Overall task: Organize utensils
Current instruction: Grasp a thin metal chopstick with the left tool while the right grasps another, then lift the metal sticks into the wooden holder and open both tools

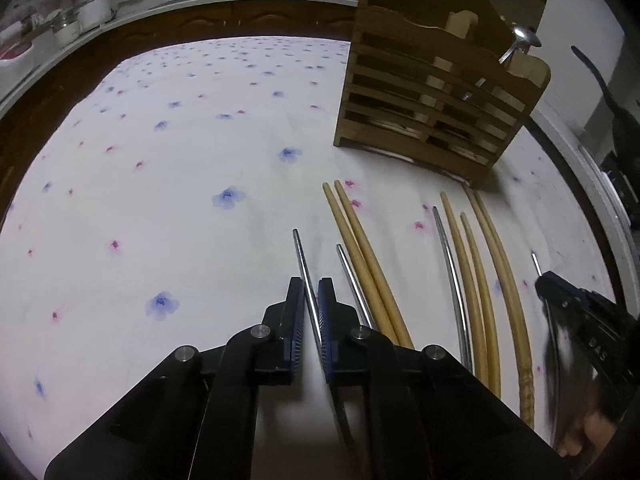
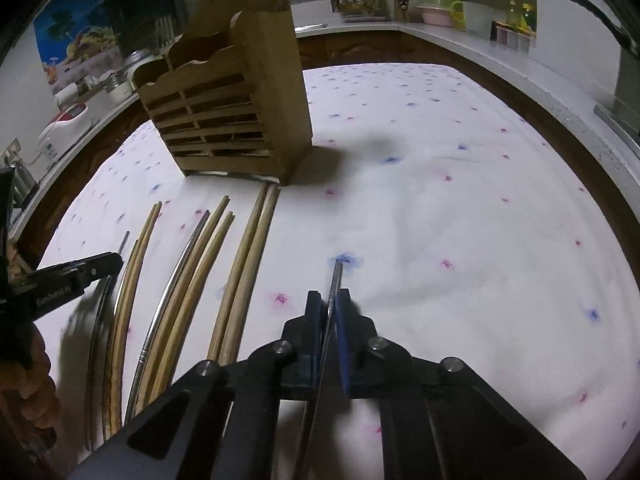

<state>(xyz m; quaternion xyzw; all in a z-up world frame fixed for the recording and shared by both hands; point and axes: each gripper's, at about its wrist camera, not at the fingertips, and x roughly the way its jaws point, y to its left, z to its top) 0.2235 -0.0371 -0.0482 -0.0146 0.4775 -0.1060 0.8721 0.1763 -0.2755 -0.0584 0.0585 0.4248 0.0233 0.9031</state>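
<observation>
A slatted wooden utensil holder (image 1: 436,92) stands on the flowered cloth; it also shows in the right wrist view (image 2: 232,108). Several wooden chopsticks (image 1: 368,260) and metal chopsticks (image 1: 450,264) lie in front of it, also seen in the right wrist view (image 2: 244,276). My left gripper (image 1: 310,292) is shut on a metal chopstick (image 1: 302,264). My right gripper (image 2: 329,304) is shut on another metal chopstick (image 2: 335,280). The right gripper (image 1: 548,284) shows at the right edge of the left wrist view. The left gripper (image 2: 116,258) shows at the left of the right wrist view.
A spoon (image 1: 520,40) stands in the holder. The white flowered cloth (image 2: 460,220) covers the table. A counter (image 2: 440,32) with jars, bowls and a dish rack runs behind. A dark wooden edge (image 1: 48,120) borders the table.
</observation>
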